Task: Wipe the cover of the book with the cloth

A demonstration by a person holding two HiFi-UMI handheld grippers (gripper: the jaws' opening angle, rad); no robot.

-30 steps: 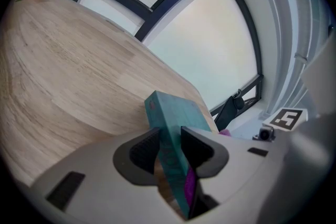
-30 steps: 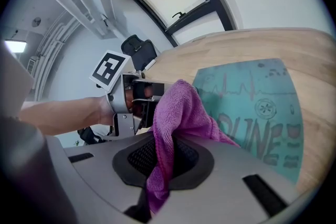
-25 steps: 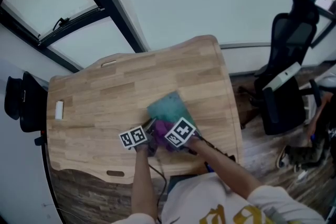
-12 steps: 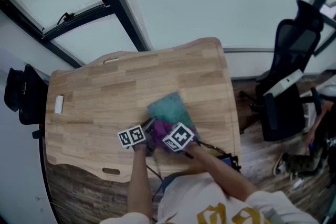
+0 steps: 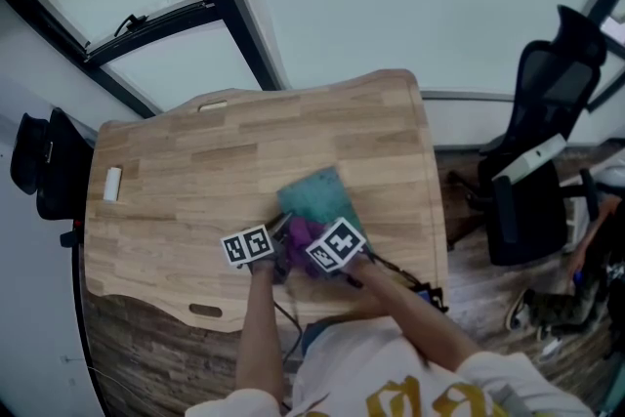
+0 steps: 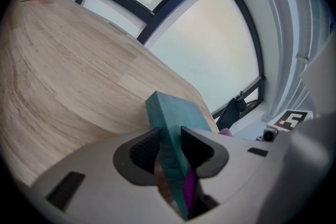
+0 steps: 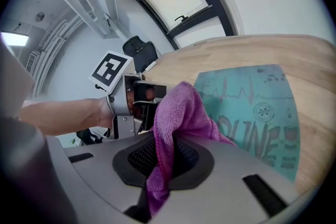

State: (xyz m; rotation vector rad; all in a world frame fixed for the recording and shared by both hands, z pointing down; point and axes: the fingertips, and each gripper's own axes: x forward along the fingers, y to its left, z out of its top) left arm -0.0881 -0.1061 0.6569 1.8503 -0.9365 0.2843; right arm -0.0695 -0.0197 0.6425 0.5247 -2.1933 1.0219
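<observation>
Teal rectangular book [image 5: 317,193]: head view, on pale wooden table [image 5: 195,171], just ahead of left gripper [image 5: 276,247] and right gripper [image 5: 312,247]. Left gripper view: jaws clamp its edge. Right gripper view: jaws pinch purple terry cloth [image 7: 184,110] on cover. Wiping likely in hand; next, sweep cloth forward.

Book [image 5: 314,196] on the table [image 5: 195,173] — cloth [image 5: 304,234] on its near end, chair [image 5: 533,179] off right
</observation>
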